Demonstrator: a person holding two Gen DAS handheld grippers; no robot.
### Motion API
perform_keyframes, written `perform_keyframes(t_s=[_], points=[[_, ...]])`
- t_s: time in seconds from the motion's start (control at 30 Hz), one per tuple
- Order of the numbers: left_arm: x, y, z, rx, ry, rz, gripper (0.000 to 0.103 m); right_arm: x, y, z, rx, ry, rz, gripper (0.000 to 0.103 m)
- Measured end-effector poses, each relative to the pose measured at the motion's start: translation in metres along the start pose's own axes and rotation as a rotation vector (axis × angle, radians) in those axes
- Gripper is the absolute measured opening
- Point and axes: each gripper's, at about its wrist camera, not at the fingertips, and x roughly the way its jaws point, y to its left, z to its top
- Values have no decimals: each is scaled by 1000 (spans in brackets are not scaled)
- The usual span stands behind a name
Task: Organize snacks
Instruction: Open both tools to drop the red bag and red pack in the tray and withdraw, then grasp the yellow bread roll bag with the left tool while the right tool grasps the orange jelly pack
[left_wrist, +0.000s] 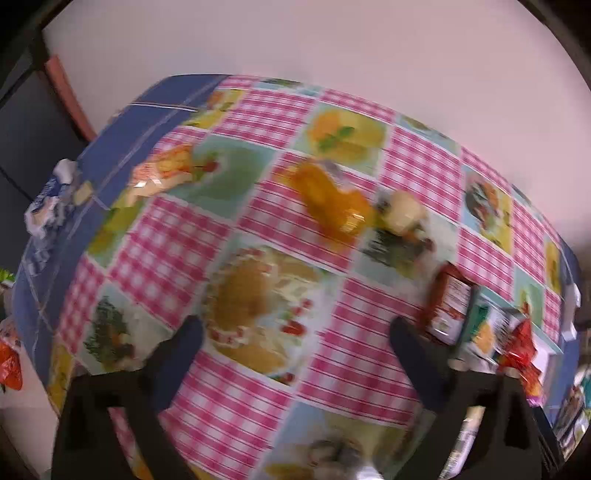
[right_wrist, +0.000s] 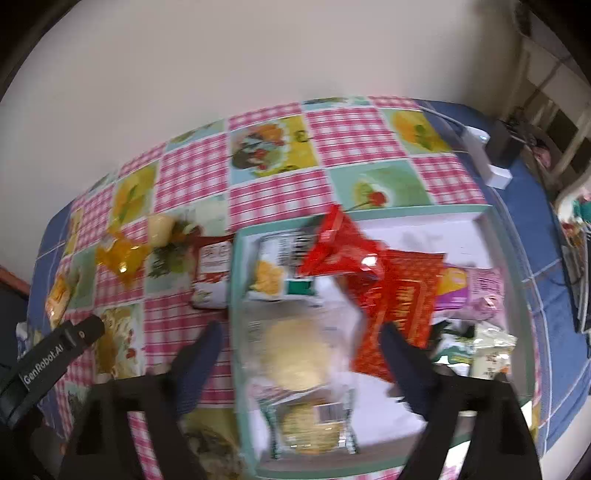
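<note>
**Ana:** Both sets of jaws are standing wide apart right now, and neither is gripping a thing. Under the right gripper (right_wrist: 301, 354) a clear-wrapped round cake (right_wrist: 295, 354) is lying in the tray (right_wrist: 413, 213), between the fingers but not pinched.

**Ben:** And the left gripper (left_wrist: 295, 343)?

**Ana:** Hanging over bare checked tablecloth (left_wrist: 354, 369), nothing between its fingers. Moving outward, an orange packet (left_wrist: 332, 201) is waiting just ahead of it, with a pale round piece (left_wrist: 404, 210) beside that, and a red-and-white packet (left_wrist: 448, 304) is sitting just outside the tray's left wall.

**Ben:** So how far along are we looking?

**Ana:** I'm calling it well past halfway. The tray is already holding a red packet (right_wrist: 340, 247), a red-and-gold pouch (right_wrist: 400, 295), a corn-print packet (right_wrist: 280, 273), a purple packet (right_wrist: 469, 288) and a second biscuit pack (right_wrist: 314, 424). Three loose items near the middle are still waiting, plus a yellow-red packet (left_wrist: 166, 170) farther left, though blur is making it hard to read.

**Ben:** Room to work?

**Ana:** Plenty of open cloth around the left gripper. The tray is crowding up on its right; white floor is showing at the back and near corner. A crumpled blue-white wrapper (left_wrist: 51, 206) is hanging at the table's left edge, so I'm judging that side the tight one.
</note>
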Motion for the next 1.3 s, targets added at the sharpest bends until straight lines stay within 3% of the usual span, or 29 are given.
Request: perform_keyframes(t_s=[0.5, 0.77, 1.13, 1.3], points=[[-1, 69, 18, -65, -34, 62, 103, 10, 48, -10, -96, 24, 60, 103], [18, 81, 17, -29, 22, 56, 103, 24, 79, -19, -168, 40, 136, 103], [45, 99, 23, -29, 85, 53, 103, 39, 104, -27, -238, 20, 158, 103], [49, 114, 35, 11, 27, 65, 103, 42, 110, -23, -254, -4, 183, 103]])
